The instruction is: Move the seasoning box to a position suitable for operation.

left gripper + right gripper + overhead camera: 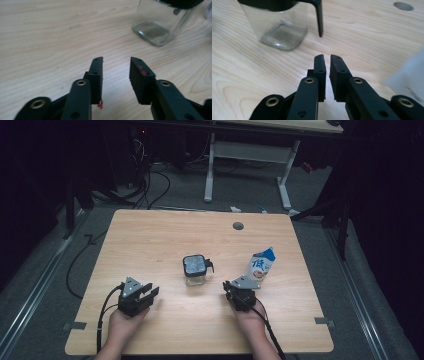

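On the table [150, 240], both hands rest low, the left gripper [148, 292] and right gripper [229, 286] flanking the jar [195, 269].

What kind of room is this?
Probably a lab or workshop for recording. A wooden table stands on grey carpet, cables trail over the floor, another desk sits behind, and the surroundings are dark.

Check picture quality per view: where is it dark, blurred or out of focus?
High view: the table is lit, the room around it almost black, and the carton looks soft. Left gripper view: evenly lit; the glass jar is cut off by the top edge, with glints on its base. Right gripper view: the carton at the right edge is a pale blur; the fingers are sharp.
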Tool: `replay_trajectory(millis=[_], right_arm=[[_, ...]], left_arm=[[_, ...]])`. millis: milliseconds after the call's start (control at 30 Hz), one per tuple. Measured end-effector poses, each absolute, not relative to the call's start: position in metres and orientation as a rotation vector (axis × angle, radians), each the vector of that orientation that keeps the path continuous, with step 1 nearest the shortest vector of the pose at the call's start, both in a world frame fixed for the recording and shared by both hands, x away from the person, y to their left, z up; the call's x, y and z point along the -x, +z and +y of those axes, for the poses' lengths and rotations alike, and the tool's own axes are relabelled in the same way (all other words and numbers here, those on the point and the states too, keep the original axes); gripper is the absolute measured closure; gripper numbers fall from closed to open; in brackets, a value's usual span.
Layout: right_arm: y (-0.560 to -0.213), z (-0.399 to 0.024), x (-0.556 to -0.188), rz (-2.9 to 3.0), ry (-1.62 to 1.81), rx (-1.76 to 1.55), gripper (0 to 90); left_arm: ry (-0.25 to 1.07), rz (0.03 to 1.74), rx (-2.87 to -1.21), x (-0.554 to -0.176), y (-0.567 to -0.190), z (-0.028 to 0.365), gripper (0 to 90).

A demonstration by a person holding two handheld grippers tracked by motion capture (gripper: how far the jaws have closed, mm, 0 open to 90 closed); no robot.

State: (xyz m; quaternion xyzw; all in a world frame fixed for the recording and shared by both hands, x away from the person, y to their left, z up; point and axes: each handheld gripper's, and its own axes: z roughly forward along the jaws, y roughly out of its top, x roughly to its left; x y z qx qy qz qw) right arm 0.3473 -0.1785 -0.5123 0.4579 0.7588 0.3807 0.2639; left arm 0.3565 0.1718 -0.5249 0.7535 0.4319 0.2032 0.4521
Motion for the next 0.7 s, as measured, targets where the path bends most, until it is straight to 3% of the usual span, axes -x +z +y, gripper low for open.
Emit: replay_trajectory(millis=[100,133,167,567,700], right_arm=[[-0.508,-0.190,-0.337,2.030,1.053,-1.218,84.7],[-0.507,-0.193,-0.334,2.031,1.065,-1.210,84.8],[-0.506,-0.198,-0.327,2.030,1.094,-1.184,85.5],[-0.513,-0.210,-0.313,2.030,1.162,-1.166,84.0],[-0.512,-0.209,-0.312,2.033,1.165,-1.147,83.2]], left_arm=[[0.455,1.080,-1.839,-0.365,-0.525,0.167,74.0],[0.463,1.093,-1.845,-0.370,-0.526,0.164,78.8],[0.495,1.102,-1.866,-0.380,-0.526,0.158,89.9],[0.478,1.138,-1.849,-0.454,-0.519,0.117,90.0],[0.477,1.107,-1.862,-0.462,-0.524,0.104,90.0]])
